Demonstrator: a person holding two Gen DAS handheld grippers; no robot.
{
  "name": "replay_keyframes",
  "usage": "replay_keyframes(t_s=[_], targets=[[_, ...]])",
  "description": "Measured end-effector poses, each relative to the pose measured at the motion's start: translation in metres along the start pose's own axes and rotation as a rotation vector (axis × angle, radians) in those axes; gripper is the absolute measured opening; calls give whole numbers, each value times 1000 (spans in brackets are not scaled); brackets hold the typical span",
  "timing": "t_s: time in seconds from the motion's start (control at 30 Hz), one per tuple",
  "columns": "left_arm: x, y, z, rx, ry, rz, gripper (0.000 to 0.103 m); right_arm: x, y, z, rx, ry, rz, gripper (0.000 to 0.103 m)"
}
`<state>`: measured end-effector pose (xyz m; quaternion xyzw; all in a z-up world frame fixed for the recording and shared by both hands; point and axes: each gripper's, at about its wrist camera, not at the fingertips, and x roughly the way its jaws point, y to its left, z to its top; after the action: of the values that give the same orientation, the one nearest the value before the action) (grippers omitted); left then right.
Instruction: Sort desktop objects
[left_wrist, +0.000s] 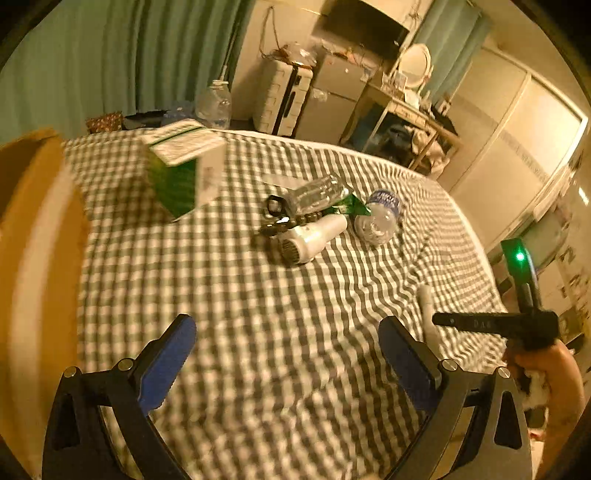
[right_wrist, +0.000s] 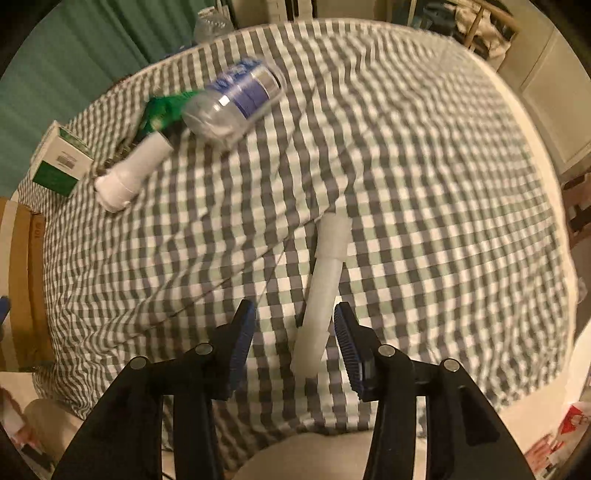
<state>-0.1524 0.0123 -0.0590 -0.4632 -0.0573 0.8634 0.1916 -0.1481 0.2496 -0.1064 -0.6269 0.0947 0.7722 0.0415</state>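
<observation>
Here my left gripper (left_wrist: 288, 354) gapes wide over bare gingham cloth (left_wrist: 258, 295), nothing between its blue ribbed pads. My right gripper (right_wrist: 293, 332) is part open, a long white foam-like tube (right_wrist: 321, 291) lying loose between the fingers, nearer the right one. Farther off lie two clear plastic bottles, one blue-labelled (right_wrist: 236, 103), a white hair dryer (left_wrist: 310, 236) and a green-and-white carton (left_wrist: 181, 166). Cardboard box (left_wrist: 33, 236) at left.

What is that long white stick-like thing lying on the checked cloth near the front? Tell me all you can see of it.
The long white stick-like thing looks like pale matte plastic or foam: a thicker, shorter section at its far end and a slimmer shaft toward the camera. It lies flat on the grey-and-white checked cloth, apart from the other items. Its near end sits between the right gripper's open blue-padded jaws, not visibly pinched.
</observation>
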Motion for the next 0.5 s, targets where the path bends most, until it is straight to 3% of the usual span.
replay_keyframes(t_s=[0.1, 0.23, 0.27, 0.3, 0.33, 0.37, 0.5], targets=[[28, -8, 10, 3, 18, -18, 102, 14, -6, 2, 39, 16, 16, 44], [60, -2, 27, -16, 27, 13, 102, 29, 1, 8, 5, 41, -7, 43], [67, -1, 33, -12, 28, 34, 102, 27, 3, 10, 5, 15, -2, 34], [77, 0, 40, -8, 34, 51, 102, 26, 5, 11, -2, -1, 33, 20], [84, 1, 45, -4, 39, 62, 102, 27, 7, 12, -6, -8, 78, 15], [91, 2, 51, -6, 36, 73, 102, 30, 10, 15, -8, -11, 126, 3], [117, -4, 74, -5, 23, 113, 102, 29, 22, 22, -26, -69, 183, 1]])
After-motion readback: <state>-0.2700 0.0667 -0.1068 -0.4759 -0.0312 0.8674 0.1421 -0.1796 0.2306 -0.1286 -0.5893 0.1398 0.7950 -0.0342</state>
